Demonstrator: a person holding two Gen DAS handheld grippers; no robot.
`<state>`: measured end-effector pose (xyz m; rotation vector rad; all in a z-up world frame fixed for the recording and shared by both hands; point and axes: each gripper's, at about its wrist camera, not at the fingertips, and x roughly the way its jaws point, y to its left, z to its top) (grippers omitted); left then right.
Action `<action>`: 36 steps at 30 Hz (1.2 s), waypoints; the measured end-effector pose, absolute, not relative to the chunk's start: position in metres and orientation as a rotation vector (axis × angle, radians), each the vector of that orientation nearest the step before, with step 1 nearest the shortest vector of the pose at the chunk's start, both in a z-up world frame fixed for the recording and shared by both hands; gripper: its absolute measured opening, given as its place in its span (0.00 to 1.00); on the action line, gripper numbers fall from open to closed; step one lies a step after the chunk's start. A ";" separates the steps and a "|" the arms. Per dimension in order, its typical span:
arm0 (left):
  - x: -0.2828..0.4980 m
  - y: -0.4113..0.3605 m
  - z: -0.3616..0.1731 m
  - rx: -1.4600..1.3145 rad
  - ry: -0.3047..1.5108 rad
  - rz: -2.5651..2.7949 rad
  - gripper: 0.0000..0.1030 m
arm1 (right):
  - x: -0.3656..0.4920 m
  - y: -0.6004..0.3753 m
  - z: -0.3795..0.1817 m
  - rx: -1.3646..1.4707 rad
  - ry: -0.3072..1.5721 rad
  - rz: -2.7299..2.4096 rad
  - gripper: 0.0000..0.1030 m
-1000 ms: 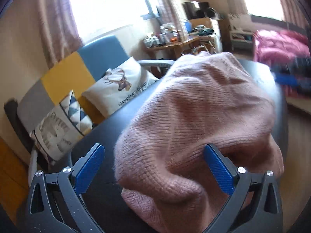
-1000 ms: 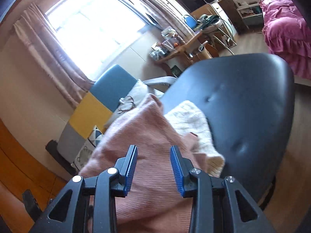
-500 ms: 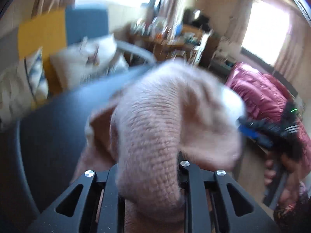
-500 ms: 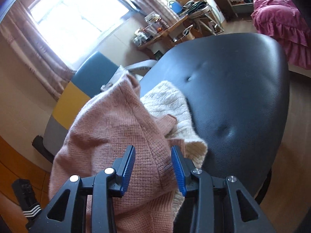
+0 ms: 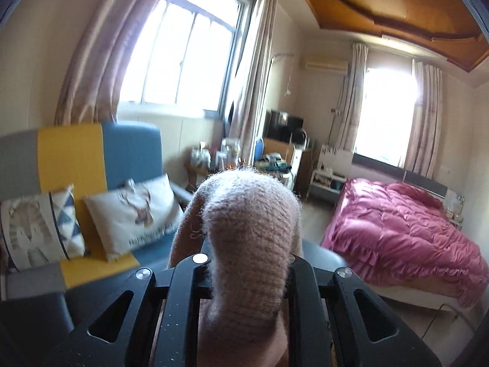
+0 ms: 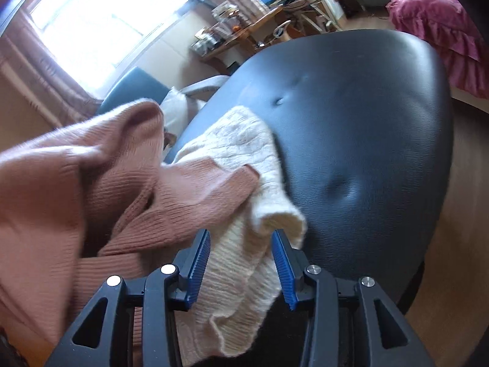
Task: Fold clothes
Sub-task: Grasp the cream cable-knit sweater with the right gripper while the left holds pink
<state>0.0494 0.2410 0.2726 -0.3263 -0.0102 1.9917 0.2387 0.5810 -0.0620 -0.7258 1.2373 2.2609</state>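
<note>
Pink sweater; cream knit ahead of blue-padded right gripper; black cushion; magenta bedspread.

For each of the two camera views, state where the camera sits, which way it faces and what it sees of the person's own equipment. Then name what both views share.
Left wrist: sits on the left tool, faces level across the room toward the windows, sofa and pink bed; its fingers are shut on the pink sweater.
Right wrist: sits on the right tool, looks down at the black table; its open blue fingers straddle the cream knit.
Shared: pink sweater, sofa, bed.
</note>
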 end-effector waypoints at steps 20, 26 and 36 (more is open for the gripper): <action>0.060 0.041 0.415 0.199 -0.168 2.434 0.15 | 0.189 0.550 -0.068 -0.871 1.166 2.315 0.48; 0.031 0.067 0.370 -0.035 -0.058 2.446 0.15 | 0.155 0.543 -0.057 -0.942 0.945 2.341 0.50; -0.013 0.097 0.200 -0.548 -0.173 2.331 0.15 | 0.135 0.514 -0.011 -0.944 0.728 2.518 0.51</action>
